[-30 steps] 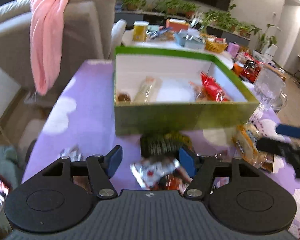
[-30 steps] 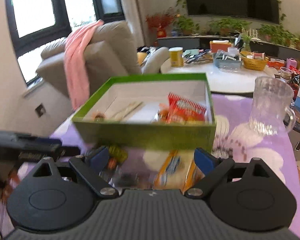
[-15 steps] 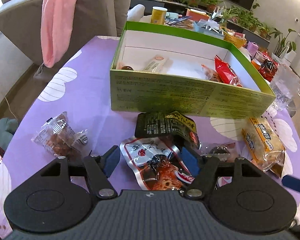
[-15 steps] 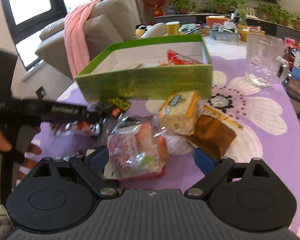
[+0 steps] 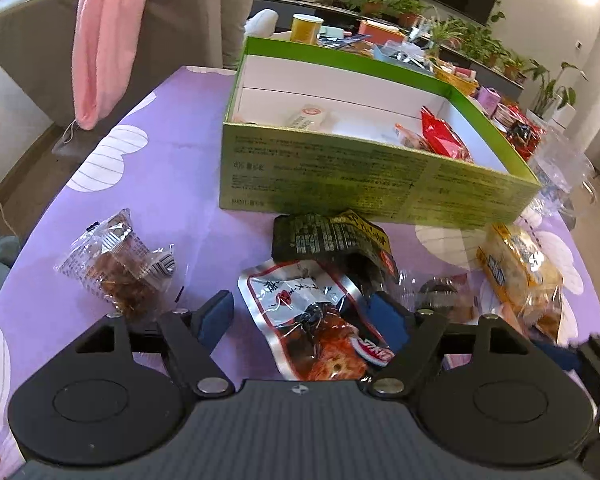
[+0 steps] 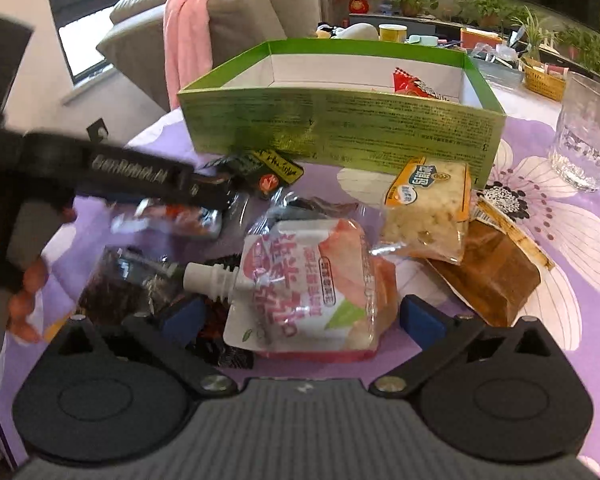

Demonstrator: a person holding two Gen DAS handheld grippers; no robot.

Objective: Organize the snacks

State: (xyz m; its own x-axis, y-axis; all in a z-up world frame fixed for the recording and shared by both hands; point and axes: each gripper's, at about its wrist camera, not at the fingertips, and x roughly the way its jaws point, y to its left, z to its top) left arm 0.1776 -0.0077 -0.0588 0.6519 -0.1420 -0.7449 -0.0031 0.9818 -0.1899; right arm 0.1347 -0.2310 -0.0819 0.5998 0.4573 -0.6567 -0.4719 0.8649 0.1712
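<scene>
My left gripper [image 5: 302, 318] hangs low over the purple tablecloth, its jaws opening. A silver-and-red snack packet [image 5: 316, 320] lies between its fingers, unpressed. A black packet [image 5: 332, 236] lies just beyond, against the green box [image 5: 380, 180], which holds a red packet [image 5: 440, 140] and other snacks. My right gripper [image 6: 300, 316] is open astride a pink spouted pouch [image 6: 308, 288] that rests on the cloth. The left gripper's black body [image 6: 132, 172] crosses the right wrist view at left, held by a hand.
A clear-wrapped brown snack [image 5: 116, 268] lies left of the left gripper. A yellow packet [image 6: 432, 208] and a brown packet [image 6: 496, 272] sit to the right of the pouch. A glass mug [image 6: 588, 140] stands at far right. A sofa with a pink cloth [image 5: 104, 40] is behind the table.
Both grippers have sunk toward the snacks in front of the box. The left jaws have widened around the silver-and-red packet. The pink pouch has come between the right fingers.
</scene>
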